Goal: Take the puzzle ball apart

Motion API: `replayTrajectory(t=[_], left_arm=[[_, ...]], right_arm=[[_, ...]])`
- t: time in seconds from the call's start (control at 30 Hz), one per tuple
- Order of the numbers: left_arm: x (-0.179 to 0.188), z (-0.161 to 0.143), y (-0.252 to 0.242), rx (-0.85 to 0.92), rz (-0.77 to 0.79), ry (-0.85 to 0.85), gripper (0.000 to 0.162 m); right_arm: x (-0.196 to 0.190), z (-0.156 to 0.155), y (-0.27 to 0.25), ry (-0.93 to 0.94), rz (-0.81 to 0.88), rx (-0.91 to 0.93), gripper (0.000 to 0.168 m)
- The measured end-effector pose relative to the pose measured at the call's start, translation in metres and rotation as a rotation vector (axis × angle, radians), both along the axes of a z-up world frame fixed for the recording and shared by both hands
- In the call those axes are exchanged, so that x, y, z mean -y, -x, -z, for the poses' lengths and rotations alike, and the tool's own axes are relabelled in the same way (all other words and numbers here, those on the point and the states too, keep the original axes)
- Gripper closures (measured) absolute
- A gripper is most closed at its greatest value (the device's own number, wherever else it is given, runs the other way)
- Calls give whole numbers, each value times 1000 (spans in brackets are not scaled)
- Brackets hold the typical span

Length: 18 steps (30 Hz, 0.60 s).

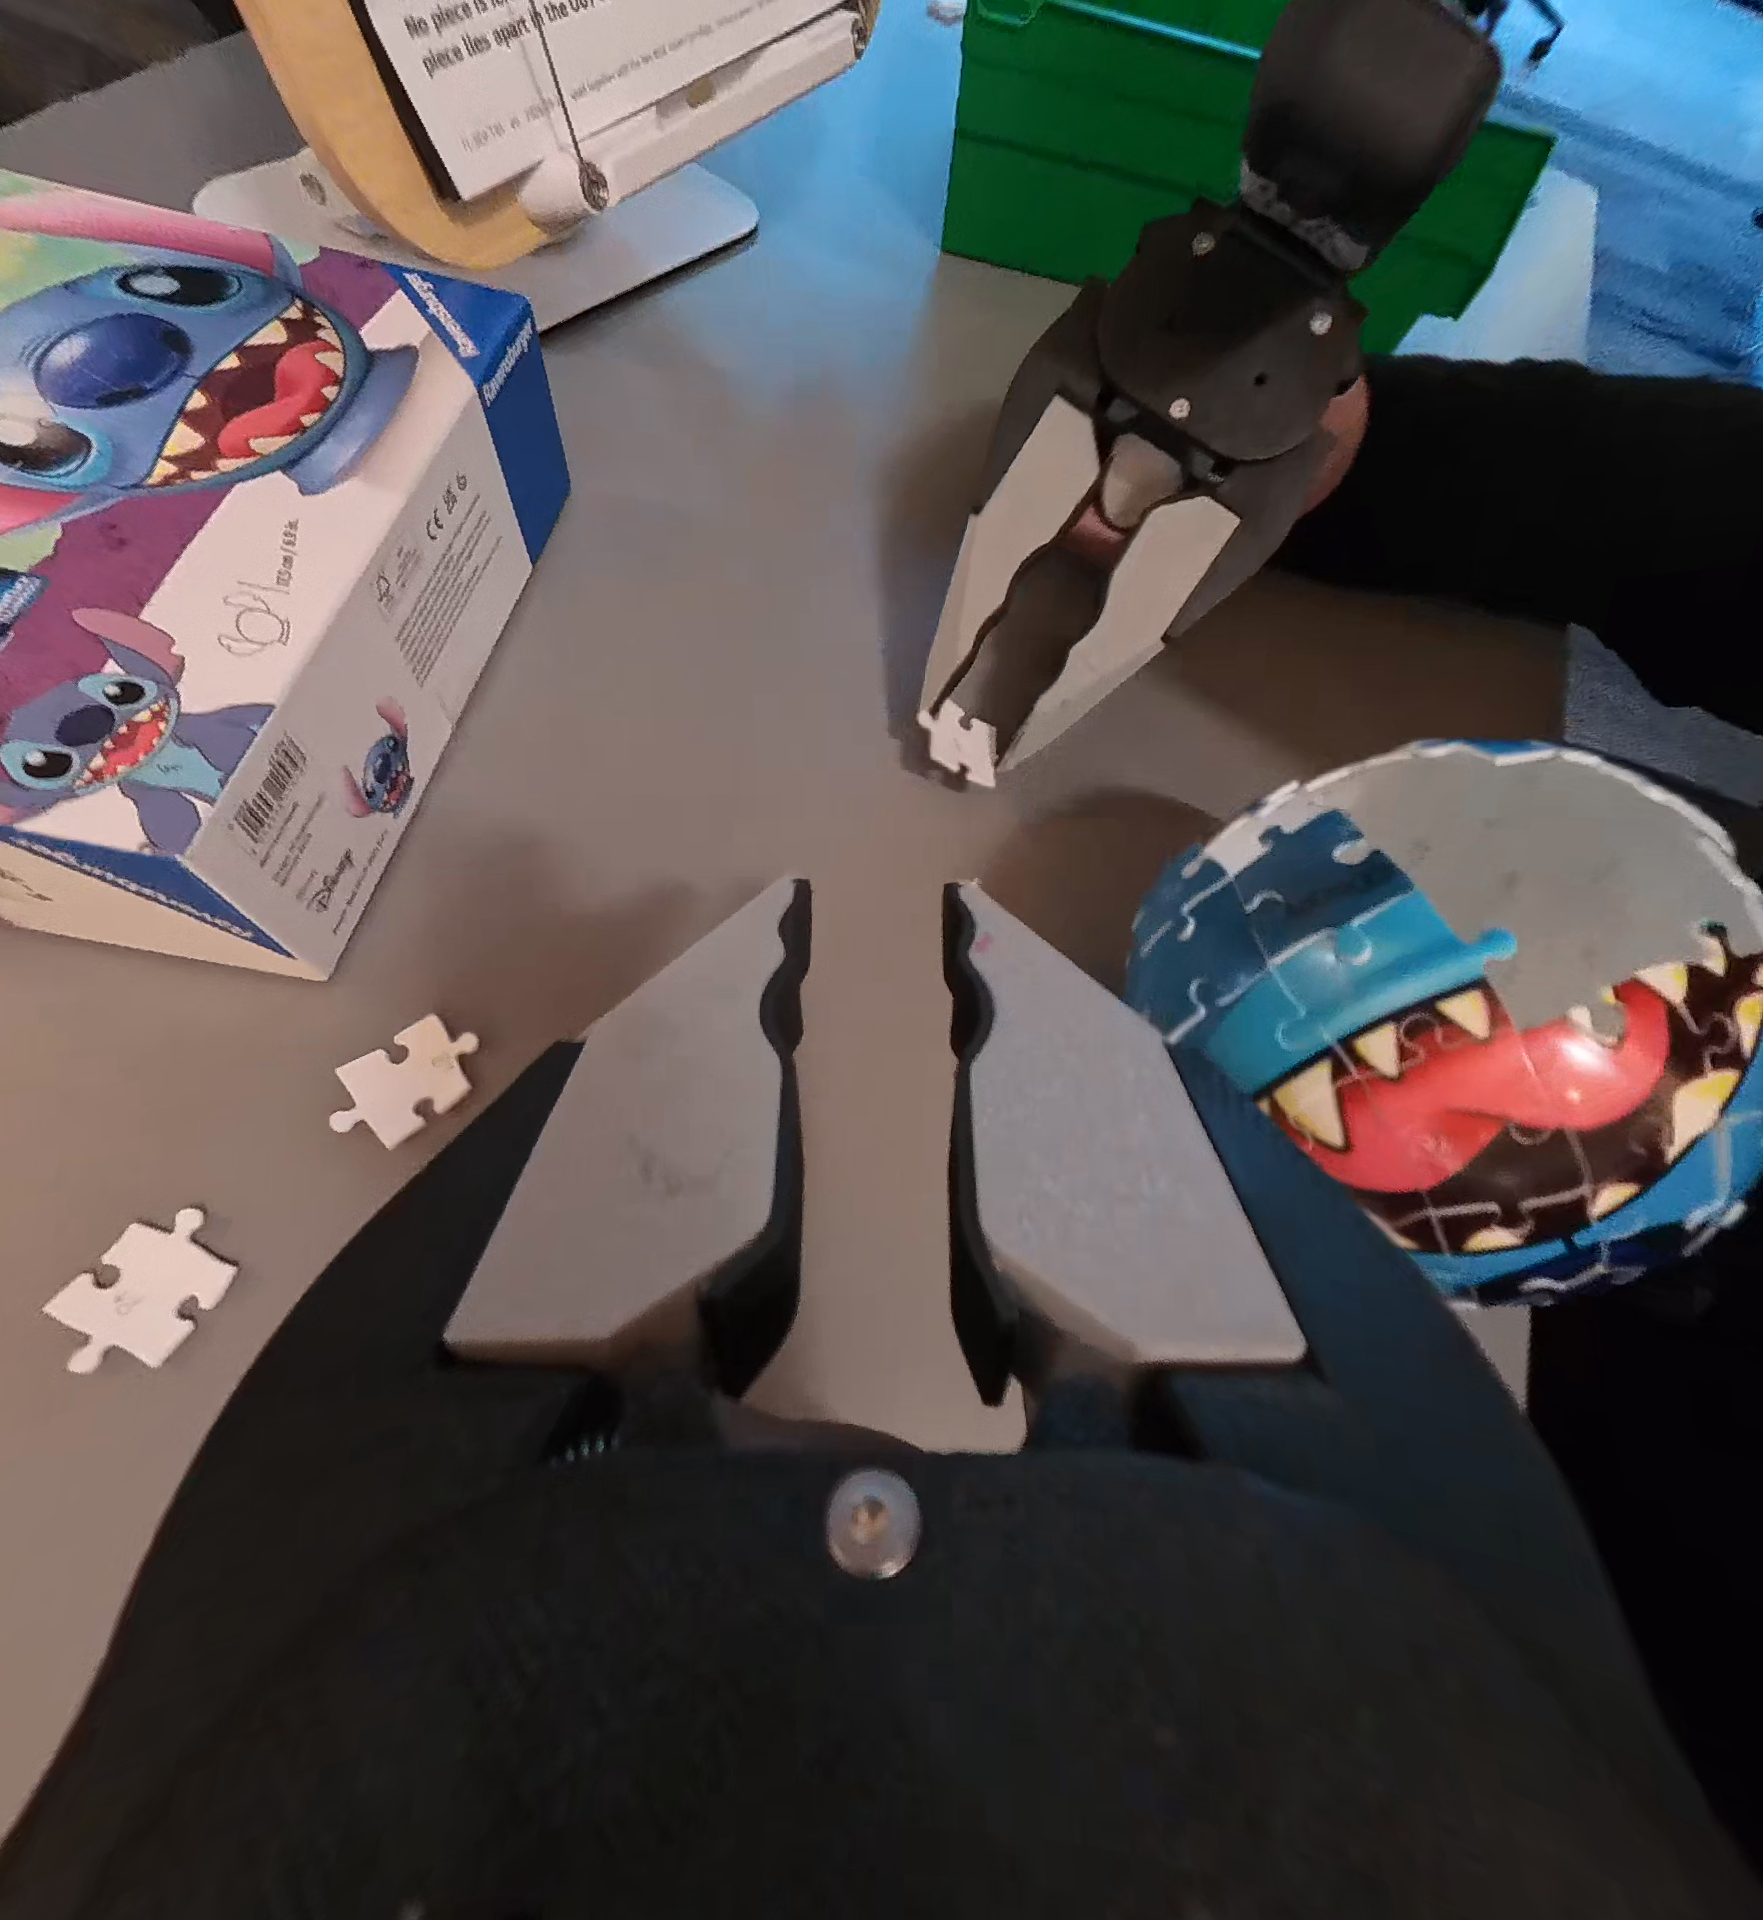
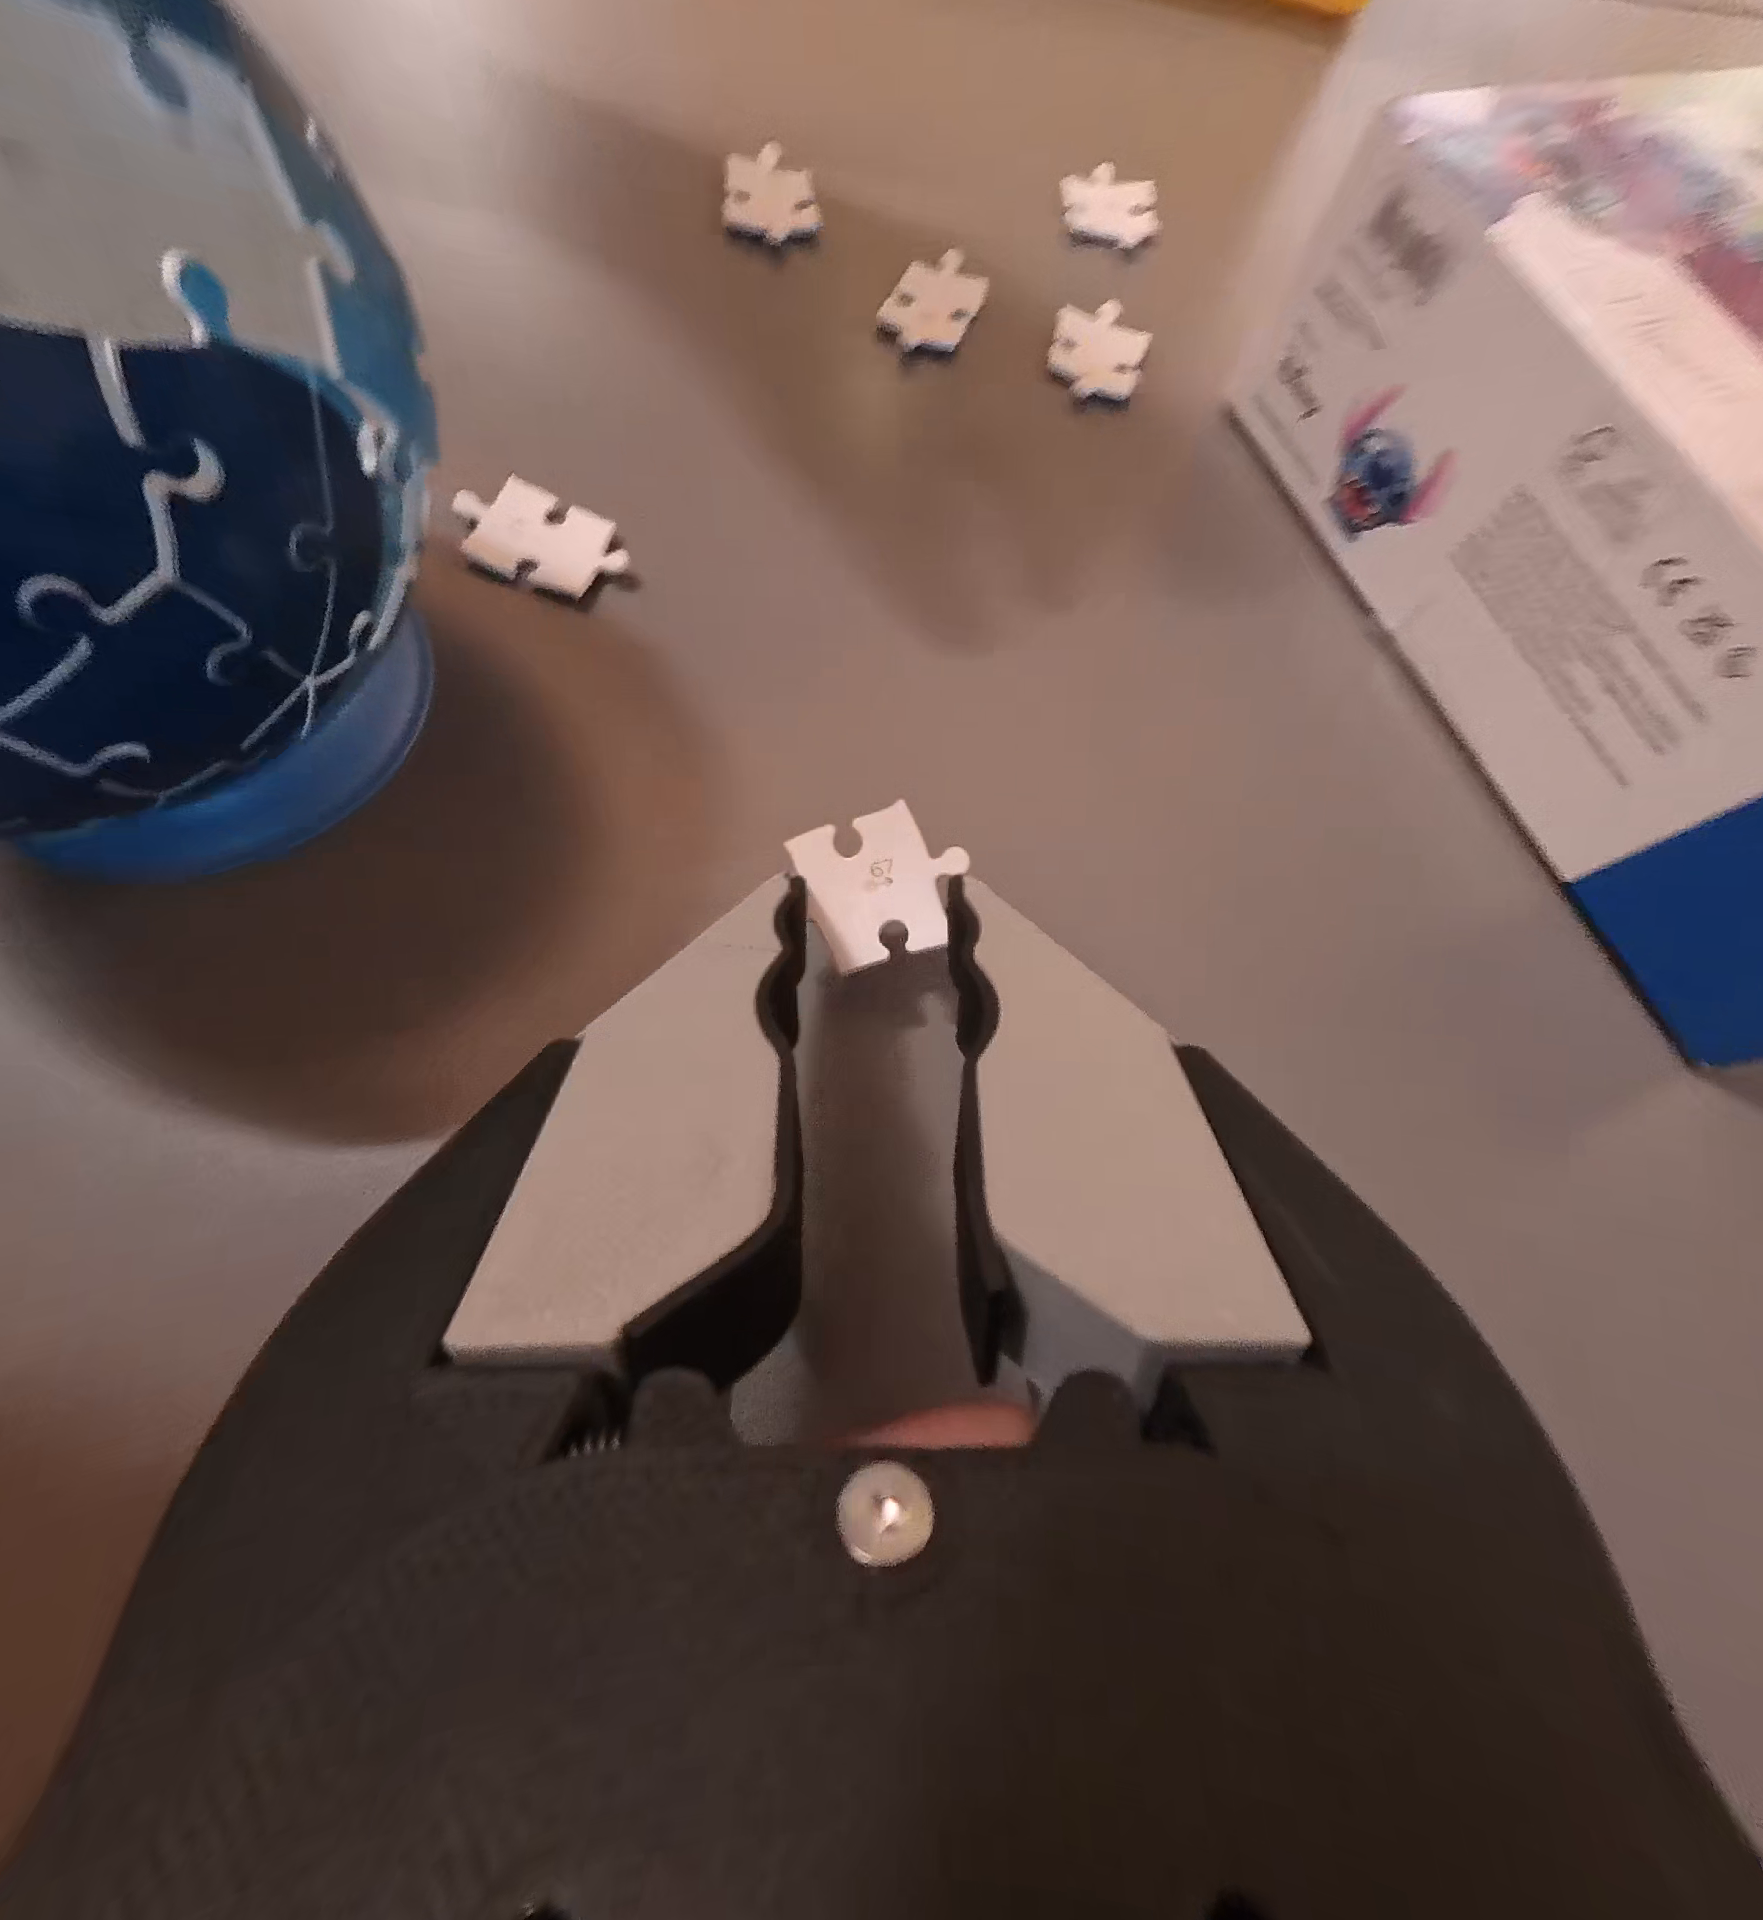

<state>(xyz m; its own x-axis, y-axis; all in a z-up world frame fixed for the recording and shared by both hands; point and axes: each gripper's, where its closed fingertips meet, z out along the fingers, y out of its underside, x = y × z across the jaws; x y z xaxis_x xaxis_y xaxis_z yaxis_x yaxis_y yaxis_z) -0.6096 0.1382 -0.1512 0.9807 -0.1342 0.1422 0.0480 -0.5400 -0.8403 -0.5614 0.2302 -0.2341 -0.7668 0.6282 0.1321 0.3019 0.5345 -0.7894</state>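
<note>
The puzzle ball (image 1: 1459, 1039) is blue with a toothed red mouth. It stands at the right with its top pieces off, so the white inside shows. In the right wrist view it (image 2: 129, 499) sits on a blue base (image 2: 264, 800) at the left. My right gripper (image 2: 877, 883) is shut on a white puzzle piece (image 2: 872, 909), held low over the table. The left wrist view shows this gripper (image 1: 972, 740) and its piece (image 1: 957, 743) left of the ball. My left gripper (image 1: 877, 899) is open and empty, just left of the ball.
The puzzle box (image 1: 233, 582) lies at the left; it is at the right in the right wrist view (image 2: 1583, 540). Several loose white pieces (image 2: 934, 307) lie on the grey table, two near my left gripper (image 1: 404, 1081). A green crate (image 1: 1168, 135) and a page stand (image 1: 544, 135) are behind. The left gripper's tips are roughly 15 cm from the right gripper's.
</note>
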Motion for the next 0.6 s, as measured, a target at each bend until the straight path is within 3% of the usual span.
replayTrajectory(t=[0.27,0.43,0.6], left_arm=[[-40,-18,-17,77,46,34,139],[-61,-22,-39,288,142,70,134],[-74,-13,-43,309,154,109,139]], right_arm=[[10,-74,14,162,115,-233,145],[23,-86,13,158,108,-293,145],[31,-90,12,159,105,-313,144]])
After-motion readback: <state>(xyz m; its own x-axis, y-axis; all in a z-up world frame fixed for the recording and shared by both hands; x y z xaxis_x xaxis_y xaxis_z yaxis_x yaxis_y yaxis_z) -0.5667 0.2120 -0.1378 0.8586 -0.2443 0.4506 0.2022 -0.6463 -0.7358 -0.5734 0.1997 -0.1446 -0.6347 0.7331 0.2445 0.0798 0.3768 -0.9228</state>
